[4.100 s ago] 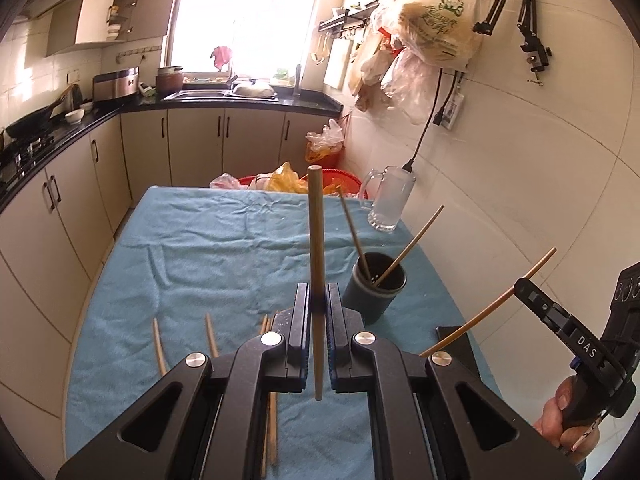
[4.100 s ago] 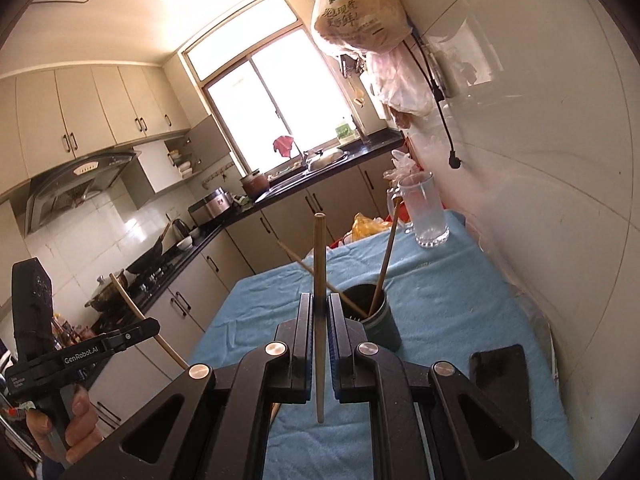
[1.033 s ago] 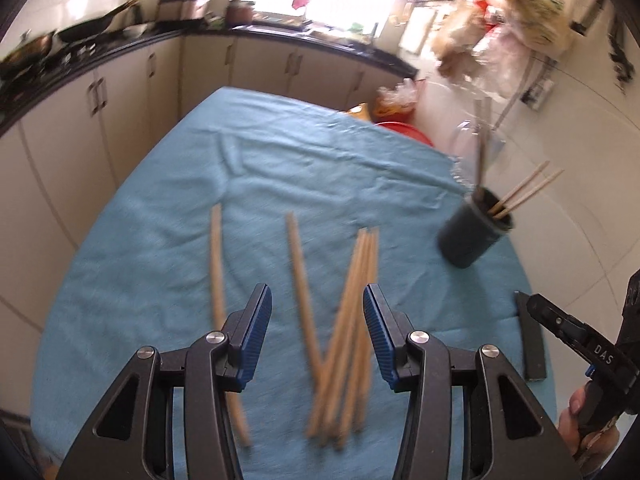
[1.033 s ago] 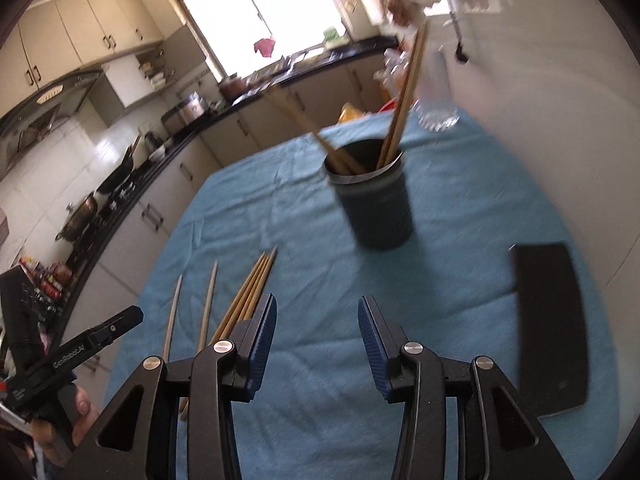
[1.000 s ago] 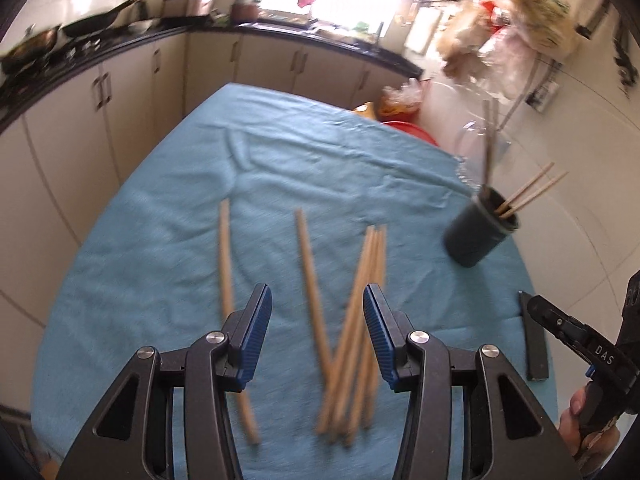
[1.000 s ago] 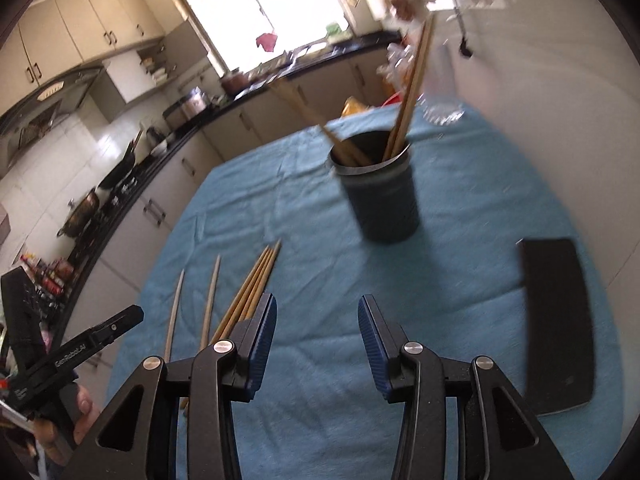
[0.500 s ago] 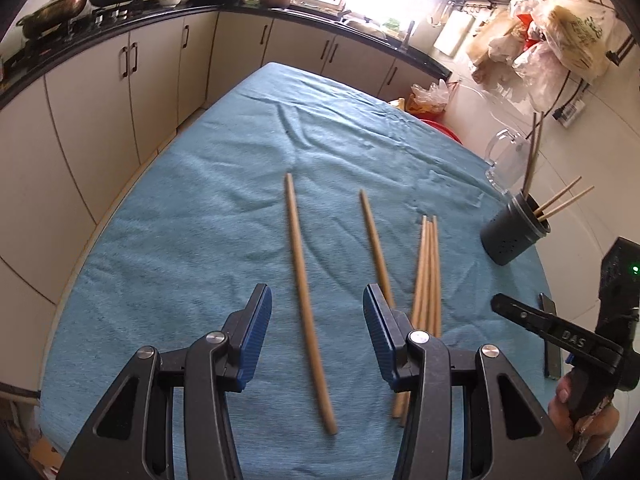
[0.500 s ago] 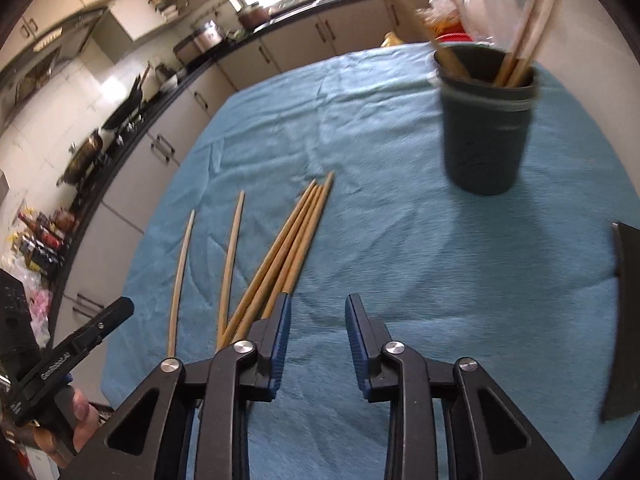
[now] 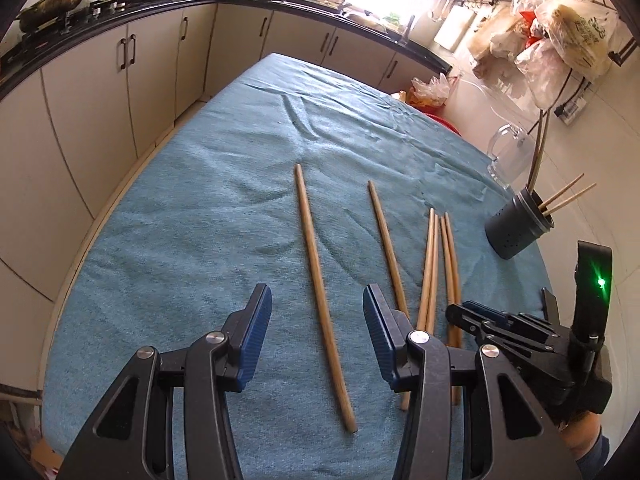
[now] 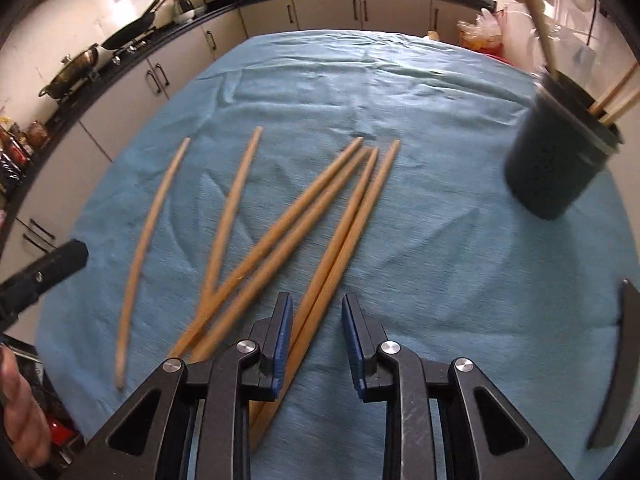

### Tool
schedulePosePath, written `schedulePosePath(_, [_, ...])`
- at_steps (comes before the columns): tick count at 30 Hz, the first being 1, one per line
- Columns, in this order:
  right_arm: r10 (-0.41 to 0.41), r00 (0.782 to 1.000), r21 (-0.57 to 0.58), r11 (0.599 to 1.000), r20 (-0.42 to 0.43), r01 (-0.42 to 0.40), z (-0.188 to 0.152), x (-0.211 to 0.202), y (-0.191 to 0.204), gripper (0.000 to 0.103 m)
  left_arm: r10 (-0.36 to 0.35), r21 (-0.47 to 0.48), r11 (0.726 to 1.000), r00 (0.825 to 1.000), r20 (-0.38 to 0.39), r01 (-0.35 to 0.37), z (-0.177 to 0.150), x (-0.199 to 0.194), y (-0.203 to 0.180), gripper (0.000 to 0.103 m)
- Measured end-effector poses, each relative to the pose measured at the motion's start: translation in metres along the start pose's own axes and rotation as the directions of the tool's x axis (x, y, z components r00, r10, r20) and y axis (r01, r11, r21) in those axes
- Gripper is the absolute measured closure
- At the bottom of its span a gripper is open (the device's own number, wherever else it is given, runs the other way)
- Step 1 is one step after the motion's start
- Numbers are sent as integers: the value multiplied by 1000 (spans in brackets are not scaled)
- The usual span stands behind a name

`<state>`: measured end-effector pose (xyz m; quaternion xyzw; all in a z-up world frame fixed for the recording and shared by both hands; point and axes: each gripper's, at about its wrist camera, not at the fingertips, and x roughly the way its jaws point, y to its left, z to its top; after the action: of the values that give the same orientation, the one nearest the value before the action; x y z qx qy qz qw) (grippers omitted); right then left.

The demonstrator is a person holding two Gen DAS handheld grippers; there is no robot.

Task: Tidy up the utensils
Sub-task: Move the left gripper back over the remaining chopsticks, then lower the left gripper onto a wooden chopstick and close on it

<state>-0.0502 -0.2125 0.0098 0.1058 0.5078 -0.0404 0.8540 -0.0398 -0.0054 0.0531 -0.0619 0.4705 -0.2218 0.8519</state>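
- Six loose wooden chopsticks lie on the blue cloth (image 9: 224, 200) covering the table: one long chopstick (image 9: 320, 288) lies by itself on the left, a second single chopstick (image 9: 386, 240) sits to its right, and a bundle of four (image 10: 320, 220) fans out beside that, their near ends overlapping.
- The dark holder cup (image 9: 518, 228) stands upright near the right edge of the cloth, well apart from the loose sticks, with several chopsticks already leaning inside it.
- My left gripper (image 9: 316, 332) hangs over the near half of the long chopstick, jaws parted about halfway. The stick runs up between the two blue pads with clear cloth on either side, so I hold nothing there.
- My right gripper (image 10: 316, 336) is at the near end of the bundle and its jaws are closing. The two rightmost sticks of the bundle pass between the pads, close against the left pad, while a gap shows at the right pad; no grip that I can see.
- A clear glass mug (image 9: 510, 156) stands behind the cup by the wall.
- A flat black object (image 10: 616, 364) lies at the right edge of the cloth.
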Motion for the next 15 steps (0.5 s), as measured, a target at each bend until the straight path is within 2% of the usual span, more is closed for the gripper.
schedulePosePath(3, [-24,1000,39,999,-2,24,-3,-7,-23,77,-13,35,999,1000,-27,14,3,9,-12,57])
schedulePosePath(7, [-16,1000,119,993,1,15,-10,-18,-57,77,-40,93,995,996,-76,47,10,25,-37,57])
schedulePosePath(13, [28,998,214,976,48,-38,-18,-38,-90,76,-48,219,972,982,-184,89,28,69,-86,59])
schedulePosePath(15, [35,997,229,972,62,-48,-20,-43,-96,76,-34,257,962,974,-226,93,33,86,-103,71])
